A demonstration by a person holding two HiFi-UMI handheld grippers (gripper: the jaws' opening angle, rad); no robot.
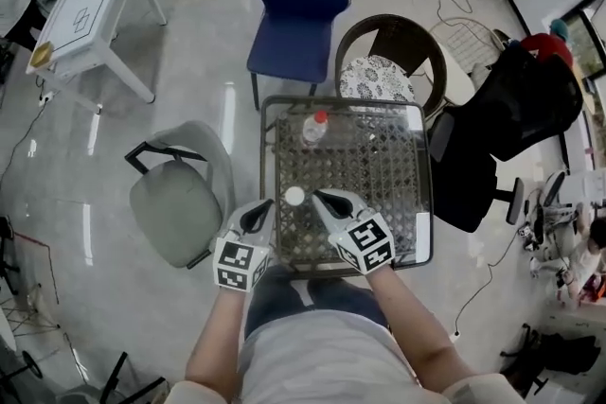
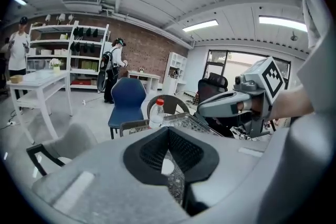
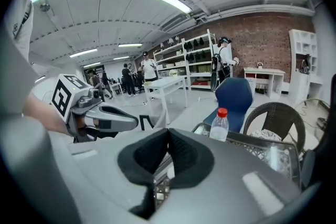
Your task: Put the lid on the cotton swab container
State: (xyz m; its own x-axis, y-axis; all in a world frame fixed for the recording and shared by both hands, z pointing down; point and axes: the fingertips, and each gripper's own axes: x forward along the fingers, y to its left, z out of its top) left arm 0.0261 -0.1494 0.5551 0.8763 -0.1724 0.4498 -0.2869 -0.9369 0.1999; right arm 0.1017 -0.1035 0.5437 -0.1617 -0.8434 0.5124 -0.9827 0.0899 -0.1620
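Note:
A small white round piece [image 1: 294, 196], either the lid or the top of the cotton swab container, lies near the front edge of the glass-topped wicker table [image 1: 407, 241]. My left gripper [image 1: 268, 207] sits just left of it and my right gripper [image 1: 320, 197] just right of it, tips pointing inward. Both are shut with nothing between the jaws. In the left gripper view the closed left gripper [image 2: 168, 131] shows the white piece [image 2: 167, 166] just below its tips. The right gripper [image 3: 168, 135] is closed too, and the table weave shows beneath it.
A clear plastic bottle with a red cap [image 1: 314, 126] stands at the table's far side. A blue chair [image 1: 298, 9] and a wicker chair [image 1: 388, 52] are behind the table. A grey chair [image 1: 180, 199] is to the left and a black office chair [image 1: 511, 109] to the right.

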